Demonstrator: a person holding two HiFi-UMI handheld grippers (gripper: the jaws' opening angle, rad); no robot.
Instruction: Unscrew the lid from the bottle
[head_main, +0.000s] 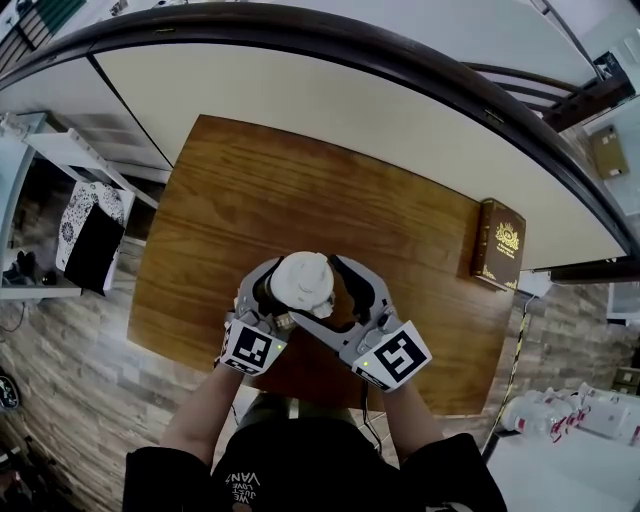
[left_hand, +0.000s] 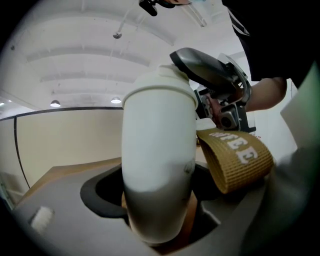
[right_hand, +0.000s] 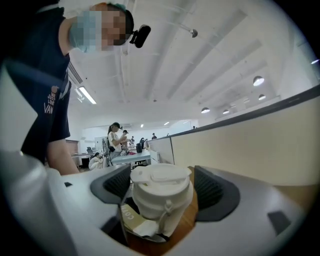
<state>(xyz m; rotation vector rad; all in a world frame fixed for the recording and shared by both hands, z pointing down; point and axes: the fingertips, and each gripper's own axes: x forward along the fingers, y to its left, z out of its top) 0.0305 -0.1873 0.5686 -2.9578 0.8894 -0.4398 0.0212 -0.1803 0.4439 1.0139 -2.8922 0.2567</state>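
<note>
Right gripper view shows the right claw (right_hand: 162, 192) with jaws spread wide on either side of the white lid (right_hand: 161, 176), not pressing it. The left claw (left_hand: 157, 210) clamps the bottle (left_hand: 157, 150) by its body, above the wooden desk (head_main: 300, 190).

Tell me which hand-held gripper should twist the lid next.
Right. The right hand-held gripper stands open around the lid, with gaps on both sides, ready to close and turn. The left hand-held gripper is clamped on the bottle, probably best left steadying it.
</note>
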